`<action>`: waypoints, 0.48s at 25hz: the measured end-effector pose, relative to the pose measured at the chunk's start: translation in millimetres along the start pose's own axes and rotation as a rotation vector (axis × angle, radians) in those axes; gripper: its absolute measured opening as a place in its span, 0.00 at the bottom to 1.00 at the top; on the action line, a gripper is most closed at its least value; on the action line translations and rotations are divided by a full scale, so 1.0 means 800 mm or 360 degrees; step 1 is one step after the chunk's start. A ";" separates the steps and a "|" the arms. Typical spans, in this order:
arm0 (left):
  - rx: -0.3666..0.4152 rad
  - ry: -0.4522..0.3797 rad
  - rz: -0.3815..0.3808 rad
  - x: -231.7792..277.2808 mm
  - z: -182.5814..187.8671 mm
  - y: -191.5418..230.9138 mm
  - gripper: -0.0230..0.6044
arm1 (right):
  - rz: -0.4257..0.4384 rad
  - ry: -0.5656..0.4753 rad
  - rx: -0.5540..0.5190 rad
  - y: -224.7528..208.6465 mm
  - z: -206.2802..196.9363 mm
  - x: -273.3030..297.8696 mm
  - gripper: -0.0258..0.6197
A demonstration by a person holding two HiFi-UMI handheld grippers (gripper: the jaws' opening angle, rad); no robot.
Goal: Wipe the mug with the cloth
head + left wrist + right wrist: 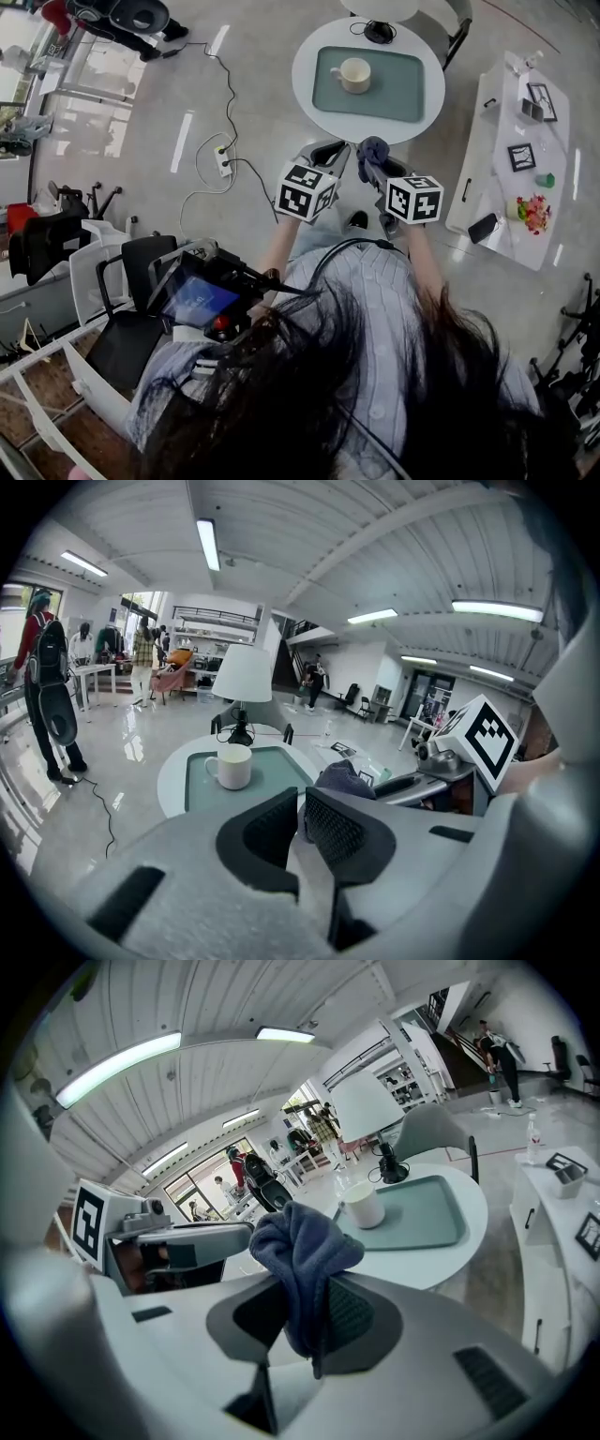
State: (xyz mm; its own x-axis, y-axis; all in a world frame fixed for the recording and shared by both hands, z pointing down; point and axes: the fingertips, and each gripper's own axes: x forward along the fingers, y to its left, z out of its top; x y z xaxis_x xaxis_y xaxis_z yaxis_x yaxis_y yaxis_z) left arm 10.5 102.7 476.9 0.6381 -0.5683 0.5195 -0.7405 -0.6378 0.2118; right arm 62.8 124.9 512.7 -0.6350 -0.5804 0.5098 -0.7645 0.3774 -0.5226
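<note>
A white mug (354, 75) stands upright on a green tray (412, 94) on the round white table (309, 89) ahead of both grippers. My right gripper (370, 164) is shut on a dark blue cloth (300, 1251), which bunches up above its jaws and hangs between them. The mug (362, 1206) lies beyond the cloth, well apart from it. My left gripper (302, 825) is level with the right one, short of the table, its jaws shut with nothing between them. From there the mug (232, 766) is ahead and slightly left, and the cloth (342, 780) is to the right.
A lamp (380, 31) stands on the table's far side. A long white side table (511, 159) with small items is at the right. Chairs (122, 281) stand at the left, and a cable with a power strip (223, 159) lies on the floor. People stand far off.
</note>
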 end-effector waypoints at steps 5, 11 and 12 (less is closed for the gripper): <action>0.0013 0.0014 -0.0041 0.024 0.013 0.015 0.10 | -0.0029 -0.0017 0.0043 -0.017 0.013 0.008 0.19; 0.0054 0.0015 -0.0066 0.044 0.034 0.048 0.10 | -0.0070 -0.0043 0.0079 -0.036 0.040 0.032 0.19; 0.0061 0.0019 -0.0075 0.047 0.036 0.055 0.10 | -0.0074 -0.0042 0.0083 -0.038 0.044 0.039 0.19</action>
State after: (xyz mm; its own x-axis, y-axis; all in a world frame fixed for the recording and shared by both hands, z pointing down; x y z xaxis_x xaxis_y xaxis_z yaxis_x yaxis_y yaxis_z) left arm 7.7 38.2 481.9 0.6693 -0.5310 0.5197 -0.7009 -0.6833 0.2045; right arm 70.0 70.5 520.3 -0.5954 -0.6154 0.5166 -0.7858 0.3121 -0.5339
